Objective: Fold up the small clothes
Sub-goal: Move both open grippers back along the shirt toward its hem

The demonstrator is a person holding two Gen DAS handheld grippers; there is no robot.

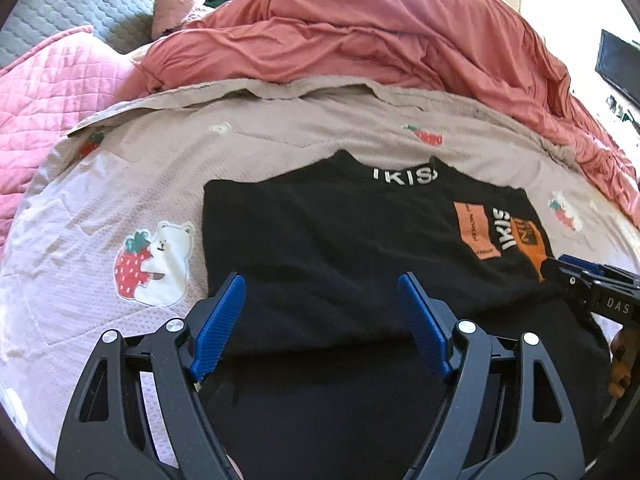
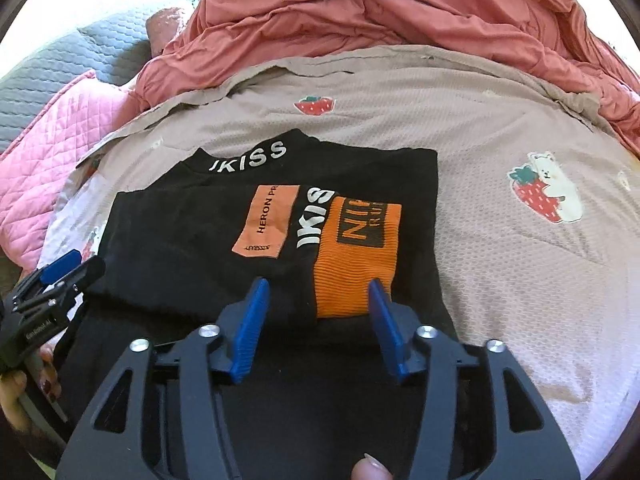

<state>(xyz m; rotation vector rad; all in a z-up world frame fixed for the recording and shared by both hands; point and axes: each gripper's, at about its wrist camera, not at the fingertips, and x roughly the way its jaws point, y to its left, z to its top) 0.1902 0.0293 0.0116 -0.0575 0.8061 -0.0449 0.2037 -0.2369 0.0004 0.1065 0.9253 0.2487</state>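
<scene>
A black top (image 1: 332, 240) with white "IKISS" lettering on its collar and orange patches lies flat on the bed, its sides folded in; it also shows in the right wrist view (image 2: 192, 240). An orange ribbed cuff (image 2: 356, 256) lies on its right part. My left gripper (image 1: 322, 292) is open over the garment's near left part, holding nothing. My right gripper (image 2: 316, 300) is open over the near right part, by the orange cuff. Each gripper shows at the edge of the other's view: the right one (image 1: 576, 276), the left one (image 2: 68, 276).
The garment rests on a beige sheet (image 1: 280, 132) printed with strawberries and bears. A rumpled coral duvet (image 1: 360, 32) is heaped behind it. A pink quilted blanket (image 1: 52, 92) and a grey quilt (image 1: 80, 4) lie at the far left.
</scene>
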